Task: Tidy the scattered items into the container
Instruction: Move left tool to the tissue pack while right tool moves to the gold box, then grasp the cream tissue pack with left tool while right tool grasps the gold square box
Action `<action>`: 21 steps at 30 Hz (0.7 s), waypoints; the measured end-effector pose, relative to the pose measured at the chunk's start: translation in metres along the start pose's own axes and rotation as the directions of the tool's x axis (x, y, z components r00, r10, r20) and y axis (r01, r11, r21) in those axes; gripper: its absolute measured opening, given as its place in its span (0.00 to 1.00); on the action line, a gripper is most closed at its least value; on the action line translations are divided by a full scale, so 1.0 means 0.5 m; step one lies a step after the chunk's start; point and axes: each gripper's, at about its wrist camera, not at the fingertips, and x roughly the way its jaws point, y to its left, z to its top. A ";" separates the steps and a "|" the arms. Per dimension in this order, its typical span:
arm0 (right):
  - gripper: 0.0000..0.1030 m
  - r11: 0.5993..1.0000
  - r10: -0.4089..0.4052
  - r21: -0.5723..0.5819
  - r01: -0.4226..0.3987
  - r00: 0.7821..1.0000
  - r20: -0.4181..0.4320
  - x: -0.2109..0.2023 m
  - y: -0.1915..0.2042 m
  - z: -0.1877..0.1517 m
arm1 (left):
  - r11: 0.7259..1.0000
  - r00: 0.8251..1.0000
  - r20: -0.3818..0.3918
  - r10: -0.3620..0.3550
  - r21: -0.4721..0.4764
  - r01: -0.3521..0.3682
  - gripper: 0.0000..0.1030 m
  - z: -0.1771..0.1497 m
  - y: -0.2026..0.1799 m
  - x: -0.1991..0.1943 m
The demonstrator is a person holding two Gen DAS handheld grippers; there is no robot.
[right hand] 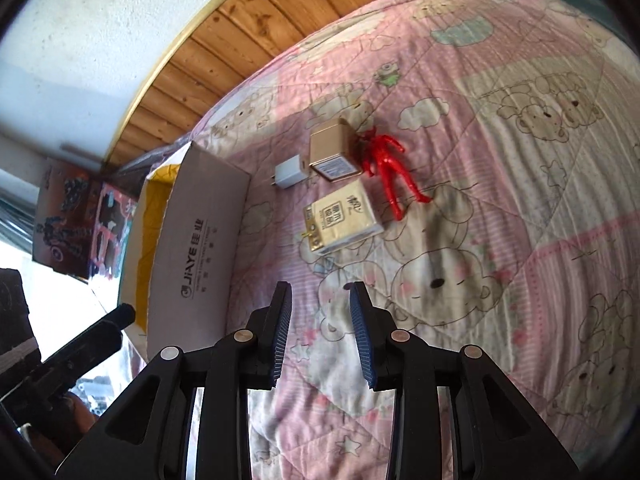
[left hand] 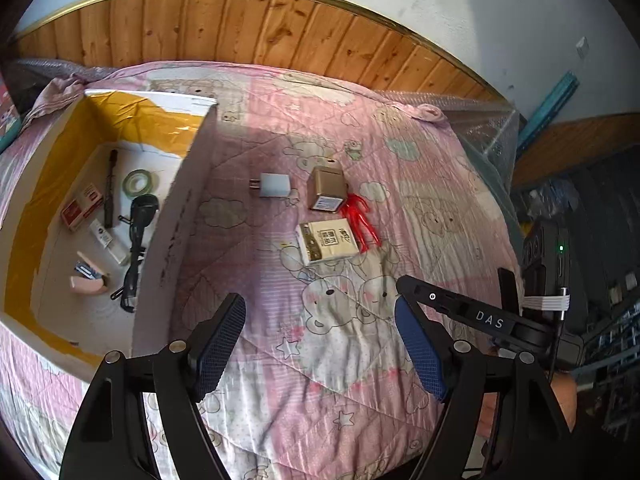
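Observation:
On the pink quilt lie a white charger plug (left hand: 274, 185) (right hand: 289, 171), a gold box (left hand: 327, 190) (right hand: 331, 151), a red toy figure (left hand: 359, 216) (right hand: 387, 164) and a tissue pack (left hand: 326, 241) (right hand: 340, 222). The open cardboard box (left hand: 176, 216) (right hand: 200, 256) stands to their left. It holds a tape roll (left hand: 140, 181), a black cable (left hand: 138, 236), a pink stapler (left hand: 89, 278) and other small items. My left gripper (left hand: 320, 320) hangs open over the quilt, short of the tissue pack. My right gripper (right hand: 322, 300) is open with nothing between its fingers, also short of the pack.
The other gripper's black body (left hand: 532, 312) sits at the right in the left wrist view. A wood-panelled wall (left hand: 248, 28) runs behind the bed. Bubble wrap (left hand: 484, 128) covers the bed's far right edge. Printed cartons (right hand: 76, 216) stand beyond the cardboard box.

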 end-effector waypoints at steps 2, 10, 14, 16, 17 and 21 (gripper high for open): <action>0.34 1.000 -0.014 -0.001 0.014 1.000 0.019 -0.004 -0.012 0.013 | 0.999 1.000 -0.026 -0.009 0.036 0.010 0.76 0.009 -0.026 0.033; 0.37 1.000 -0.009 -0.011 0.009 1.000 0.029 0.019 -0.024 0.087 | 0.995 0.995 -0.099 0.018 0.102 -0.008 0.76 0.058 -0.054 0.153; 0.42 1.000 0.004 -0.026 -0.003 1.000 0.020 0.052 0.000 0.139 | 0.989 0.992 -0.110 0.067 0.136 -0.052 0.76 0.071 -0.044 0.201; 0.46 0.999 -0.002 -0.044 0.001 1.000 -0.008 0.082 0.019 0.166 | 0.985 0.987 -0.135 0.086 0.158 -0.064 0.76 0.072 -0.038 0.227; 0.46 0.998 -0.015 -0.060 0.014 1.000 -0.013 0.097 0.031 0.179 | 0.984 0.985 -0.145 0.095 0.167 -0.070 0.76 0.071 -0.035 0.237; 0.51 0.986 -0.108 -0.134 0.101 0.993 -0.040 0.175 0.073 0.222 | 0.984 0.981 -0.170 0.098 0.163 -0.070 0.76 0.069 -0.015 0.258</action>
